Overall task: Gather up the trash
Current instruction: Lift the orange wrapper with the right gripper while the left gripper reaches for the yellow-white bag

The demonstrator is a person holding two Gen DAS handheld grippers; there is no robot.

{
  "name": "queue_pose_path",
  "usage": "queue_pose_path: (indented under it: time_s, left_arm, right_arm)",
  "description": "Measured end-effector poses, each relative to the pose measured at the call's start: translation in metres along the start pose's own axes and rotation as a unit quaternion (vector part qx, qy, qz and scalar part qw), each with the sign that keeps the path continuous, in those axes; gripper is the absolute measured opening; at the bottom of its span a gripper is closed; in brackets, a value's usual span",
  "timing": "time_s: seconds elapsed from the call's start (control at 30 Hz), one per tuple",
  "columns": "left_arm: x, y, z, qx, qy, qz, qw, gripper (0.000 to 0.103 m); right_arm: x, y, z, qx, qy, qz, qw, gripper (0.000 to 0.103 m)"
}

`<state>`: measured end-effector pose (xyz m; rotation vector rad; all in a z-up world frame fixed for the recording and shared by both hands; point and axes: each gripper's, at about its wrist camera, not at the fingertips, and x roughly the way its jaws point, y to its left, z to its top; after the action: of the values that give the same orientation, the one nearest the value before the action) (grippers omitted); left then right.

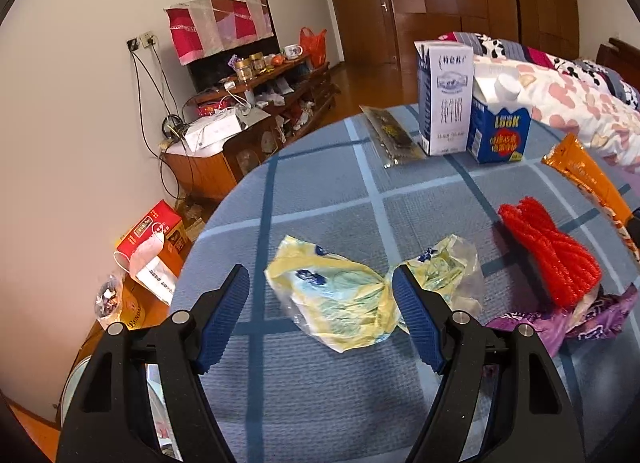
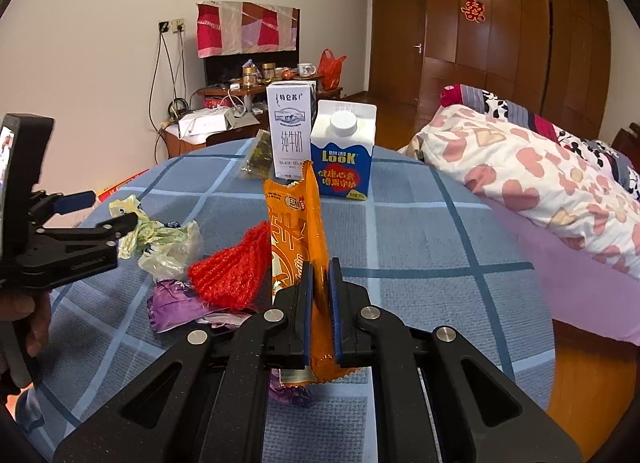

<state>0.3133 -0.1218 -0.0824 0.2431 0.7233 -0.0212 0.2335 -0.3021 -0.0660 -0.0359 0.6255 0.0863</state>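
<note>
My left gripper [image 1: 320, 281] is open, its blue fingers on either side of a crumpled yellow plastic wrapper [image 1: 340, 299] lying on the blue checked tablecloth [image 1: 320, 191]. The same wrapper shows in the right wrist view [image 2: 160, 241], with the left gripper [image 2: 108, 211] at it. My right gripper [image 2: 320, 267] is shut on an orange snack wrapper [image 2: 296, 231], held upright above the table; it also shows in the left wrist view [image 1: 588, 179]. A red mesh scrubber [image 1: 552, 251] [image 2: 232, 267] lies on a purple wrapper [image 1: 568, 315] [image 2: 180, 307].
A white milk carton [image 2: 290, 131] and a blue LOOK carton [image 2: 344, 155] stand at the far side of the round table, with a dark packet [image 2: 258, 157] beside them. A bed with a flowered quilt [image 2: 540, 167] is right. A cluttered TV stand [image 1: 248, 111] is left.
</note>
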Motion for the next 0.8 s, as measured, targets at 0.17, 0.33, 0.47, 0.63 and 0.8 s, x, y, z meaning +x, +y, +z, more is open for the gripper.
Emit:
queue_pose_path:
  time_s: [0.17,0.33,0.47,0.63,0.8]
  left_arm:
    - [0.004,-0.012,-0.002,0.015,0.007,-0.004,0.9999,0.073]
    - [0.007,-0.02,-0.006,0.025,0.013,-0.007,0.9996,0.07]
    - [0.009,-0.024,-0.007,0.03,0.026,-0.036,0.9986,0.045]
    - [0.008,-0.031,-0.008,0.047,0.03,-0.055,0.997,0.008]
    - [0.0,-0.029,-0.008,0.057,0.019,-0.051,0.9969,0.007]
  right_arm:
    - [-0.001,-0.001,-0.003,0.002,0.002,0.004,1.0,0.009]
    - [0.0,-0.001,-0.005,0.002,0.005,0.006,1.0,0.009]
    - [-0.001,0.0,-0.007,0.003,0.004,0.007,1.0,0.009]
    - [-0.003,0.004,-0.009,0.001,0.002,0.01,1.0,0.009]
    - [-0.01,0.008,-0.007,0.002,-0.004,0.015,1.0,0.009]
